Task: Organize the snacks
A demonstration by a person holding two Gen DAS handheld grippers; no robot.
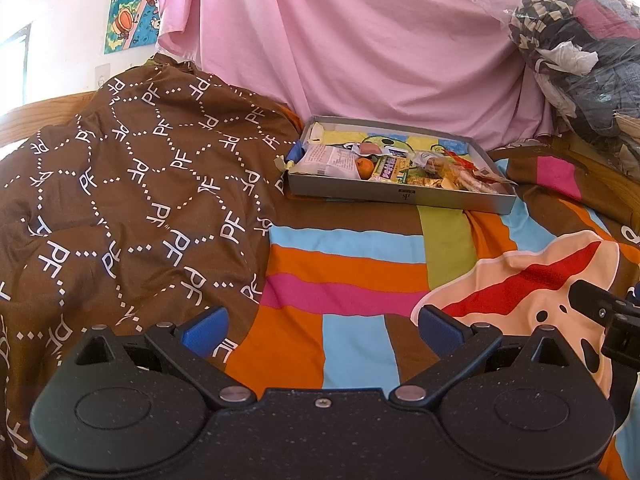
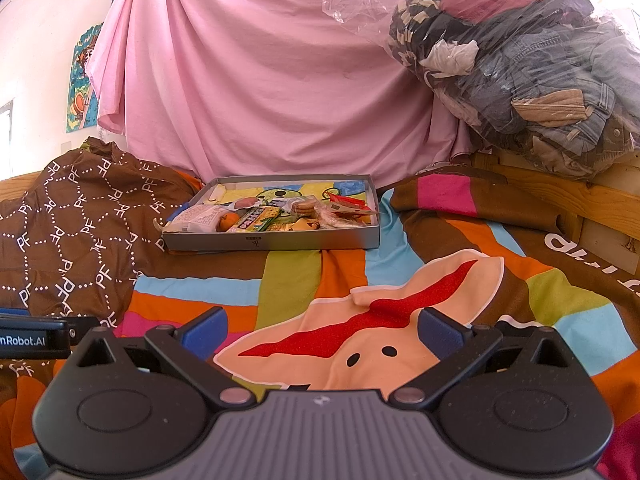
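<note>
A shallow grey box (image 1: 400, 196) (image 2: 280, 240) lies on the striped bed cover ahead of both grippers. Inside it lie a white packet (image 1: 324, 160) (image 2: 196, 216), a small orange fruit (image 1: 365, 168) (image 2: 229, 221), a green and purple pack (image 1: 390, 168) (image 2: 256, 218), biscuits in clear wrap (image 2: 306, 206) and red wrappers (image 1: 472, 172) (image 2: 348, 202). My left gripper (image 1: 322, 330) is open, low over the cover, well short of the box. My right gripper (image 2: 322, 330) is open too, empty, above the cartoon face print.
A brown patterned quilt (image 1: 132, 200) (image 2: 72, 232) is heaped on the left. A pink sheet (image 1: 360, 40) (image 2: 260, 80) hangs behind the box. A clear bag of clothes (image 2: 520, 64) (image 1: 584, 48) rests on the wooden bed frame (image 2: 560, 196) at right.
</note>
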